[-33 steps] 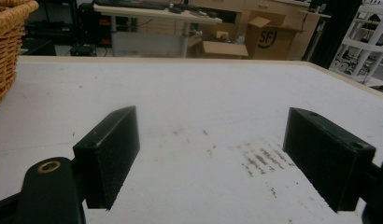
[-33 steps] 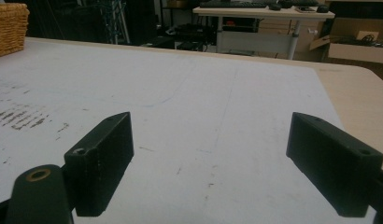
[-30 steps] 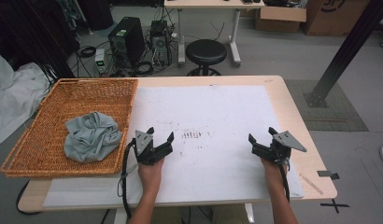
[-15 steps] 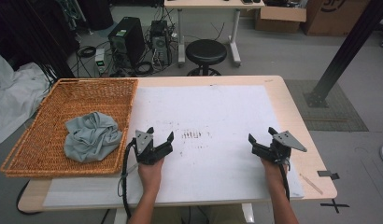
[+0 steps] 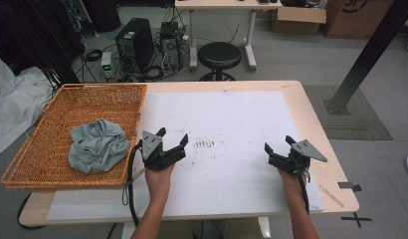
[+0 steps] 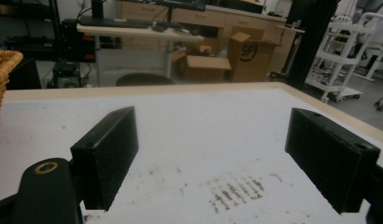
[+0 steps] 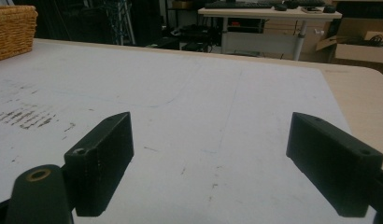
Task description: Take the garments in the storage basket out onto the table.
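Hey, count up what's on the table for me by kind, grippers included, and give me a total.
Wicker basket: 1
Grey cloth, crumpled inside the basket: 1
White paper sheet covering the tabletop: 1
Grippers: 2, the left gripper and the right gripper, both with jaws apart
Total: 5

We record a light wood table [image 5: 319, 117] overlaid with a white sheet [image 5: 227, 124], which carries a dark smudged patch of short parallel strokes [image 5: 205, 144] and scattered grey specks. The wicker basket [image 5: 57, 114] is orange-tan with a woven pattern; the crumpled cloth [image 5: 98, 145] inside it is a muted grey-green. Both the left gripper [image 5: 171, 140] and right gripper [image 5: 277, 144] are matte black with grey triangular top plates. In the left gripper view we note a brass-coloured ring [image 6: 46, 166] on the black body. The stool [image 5: 219, 55] beyond is black.
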`<move>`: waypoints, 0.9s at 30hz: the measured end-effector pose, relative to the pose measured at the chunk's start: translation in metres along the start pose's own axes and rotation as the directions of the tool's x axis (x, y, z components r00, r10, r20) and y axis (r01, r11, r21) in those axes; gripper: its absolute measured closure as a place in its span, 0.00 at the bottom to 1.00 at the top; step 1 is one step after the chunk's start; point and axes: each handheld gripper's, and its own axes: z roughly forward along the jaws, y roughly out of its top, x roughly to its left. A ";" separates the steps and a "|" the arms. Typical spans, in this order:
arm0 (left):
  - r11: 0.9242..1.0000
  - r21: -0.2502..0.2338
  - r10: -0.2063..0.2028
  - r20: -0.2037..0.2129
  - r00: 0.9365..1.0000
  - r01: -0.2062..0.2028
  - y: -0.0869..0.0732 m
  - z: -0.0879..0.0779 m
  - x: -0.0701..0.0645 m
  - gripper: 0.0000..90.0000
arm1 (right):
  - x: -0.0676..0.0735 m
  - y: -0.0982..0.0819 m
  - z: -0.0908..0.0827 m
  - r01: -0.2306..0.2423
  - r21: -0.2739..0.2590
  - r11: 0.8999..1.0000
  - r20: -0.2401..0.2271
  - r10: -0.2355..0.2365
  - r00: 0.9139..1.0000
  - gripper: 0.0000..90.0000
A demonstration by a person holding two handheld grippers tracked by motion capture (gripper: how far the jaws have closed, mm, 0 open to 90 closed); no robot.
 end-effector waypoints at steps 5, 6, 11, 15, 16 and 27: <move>1.000 -0.019 0.000 0.033 0.999 0.000 0.020 -0.007 0.000 0.19 | 0.000 0.000 0.000 0.004 -0.002 1.000 -0.001 -0.004 1.000 0.16; 1.000 -0.019 -0.004 0.043 0.999 0.005 0.024 -0.008 0.001 0.19 | 0.000 0.000 0.000 0.005 -0.002 1.000 -0.002 -0.005 1.000 0.16; 1.000 -0.009 0.008 0.084 0.996 -0.007 0.042 -0.014 0.003 0.19 | 0.001 0.000 0.000 0.008 0.004 1.000 -0.005 -0.008 1.000 0.16; 1.000 -0.008 0.015 0.092 0.996 -0.015 0.054 -0.021 0.008 0.18 | 0.000 0.000 0.001 0.008 0.008 1.000 -0.007 -0.008 1.000 0.16; 1.000 -0.012 0.014 0.095 0.995 -0.013 0.058 -0.023 0.010 0.18 | 0.000 0.000 0.001 0.009 0.008 1.000 -0.008 -0.009 1.000 0.16; 0.998 -0.052 -0.018 0.060 0.998 0.021 0.089 -0.049 0.047 0.17 | 0.001 0.001 0.002 0.014 0.021 1.000 -0.015 -0.013 1.000 0.16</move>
